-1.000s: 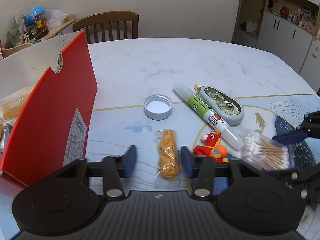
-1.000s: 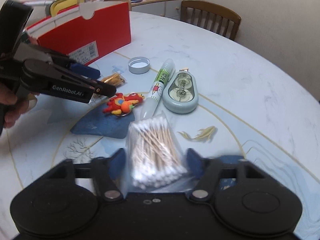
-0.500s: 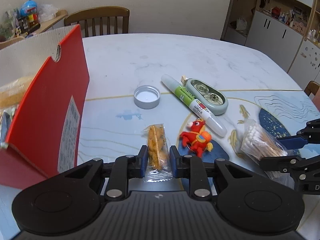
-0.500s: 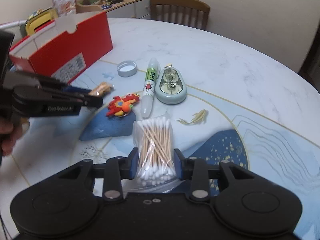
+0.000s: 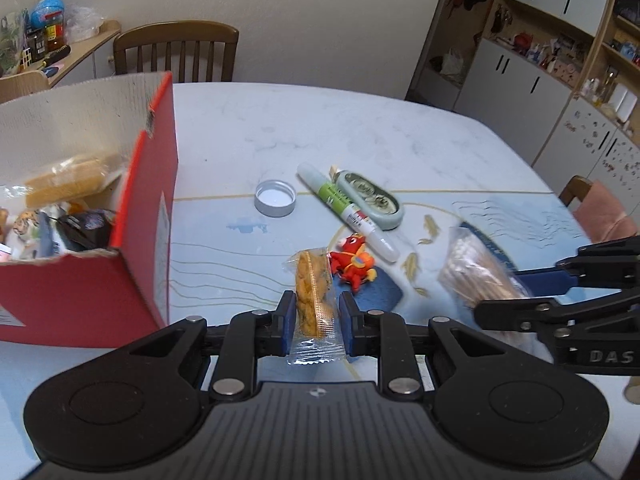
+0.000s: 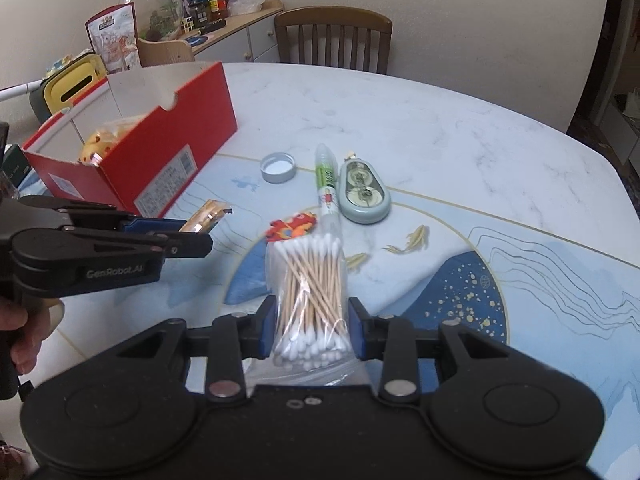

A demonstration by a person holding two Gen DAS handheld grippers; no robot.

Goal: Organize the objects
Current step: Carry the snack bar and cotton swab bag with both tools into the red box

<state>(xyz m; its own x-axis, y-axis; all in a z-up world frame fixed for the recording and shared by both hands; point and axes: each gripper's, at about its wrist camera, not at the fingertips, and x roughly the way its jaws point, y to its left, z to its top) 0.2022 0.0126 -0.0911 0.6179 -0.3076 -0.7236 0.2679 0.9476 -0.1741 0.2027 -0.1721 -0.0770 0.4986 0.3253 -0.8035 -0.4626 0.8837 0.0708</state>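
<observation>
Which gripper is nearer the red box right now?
Left. The left gripper holds a snack packet just beside the red box; the right gripper is farther off.

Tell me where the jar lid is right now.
In the left wrist view the jar lid lies open side up on the table, between the red box and the green-labelled marker.

At the bottom centre of the frame, the right tongs (image 6: 311, 330) clamp a clear plastic bag of wooden cotton swabs (image 6: 309, 296). At left, the left tongs (image 6: 200, 236) pinch a small orange snack packet (image 6: 208, 216). An open red cardboard box (image 6: 160, 160) sits on the pale marbled counter (image 6: 440, 140) at upper left.
</observation>
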